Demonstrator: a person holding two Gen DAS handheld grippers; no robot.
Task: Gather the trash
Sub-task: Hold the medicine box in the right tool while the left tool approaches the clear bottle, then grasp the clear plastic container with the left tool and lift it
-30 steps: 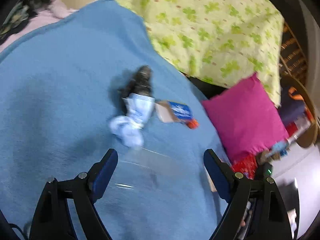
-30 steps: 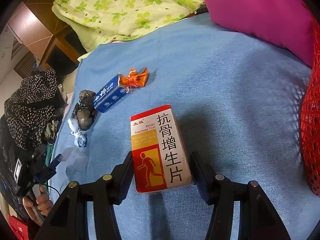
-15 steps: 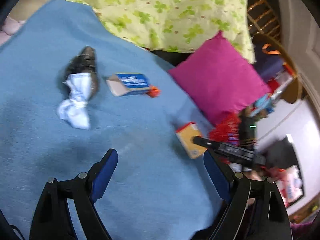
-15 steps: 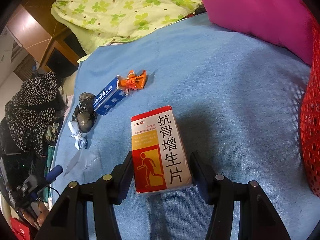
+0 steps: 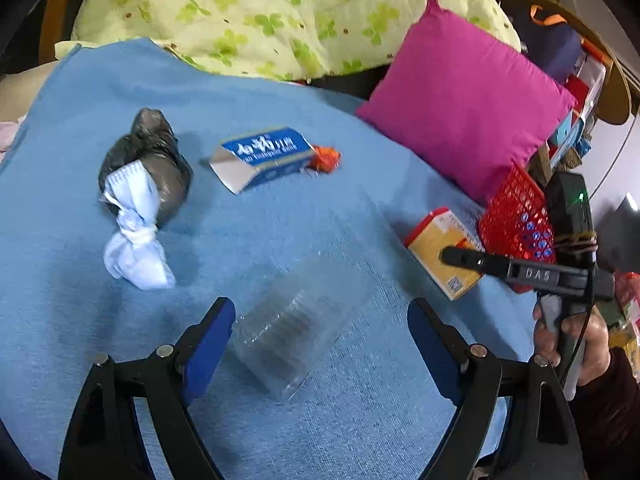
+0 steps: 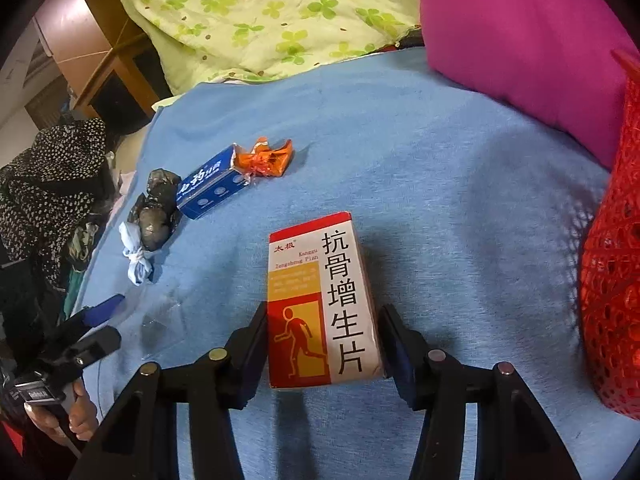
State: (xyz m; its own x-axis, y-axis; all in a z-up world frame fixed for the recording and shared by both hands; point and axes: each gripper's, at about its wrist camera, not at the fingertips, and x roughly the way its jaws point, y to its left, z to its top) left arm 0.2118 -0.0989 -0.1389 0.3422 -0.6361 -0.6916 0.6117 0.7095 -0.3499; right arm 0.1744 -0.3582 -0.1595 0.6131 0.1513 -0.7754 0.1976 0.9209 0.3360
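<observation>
Trash lies on a blue blanket (image 5: 80, 340). My left gripper (image 5: 316, 344) is open, its jaws either side of a clear plastic wrapper (image 5: 296, 320). Beyond it lie a tied pale-blue face mask (image 5: 134, 224) on a black plastic wad (image 5: 158, 160), a blue carton (image 5: 264, 156) and an orange wrapper (image 5: 326, 158). My right gripper (image 6: 322, 344) has its jaws against both sides of a red, yellow and white medicine box (image 6: 320, 300) that rests on the blanket; it also shows in the left wrist view (image 5: 442, 254).
A red mesh basket (image 6: 612, 280) stands right of the medicine box, also in the left wrist view (image 5: 516, 216). A magenta pillow (image 5: 464, 96) and a green-patterned quilt (image 5: 280, 12) lie behind. Dark spotted clothing (image 6: 48, 184) is heaped off the blanket's left edge.
My left gripper swung right and then came down over the clear wrapper, which now lies between its jaws. My right gripper has stayed at the medicine box.
</observation>
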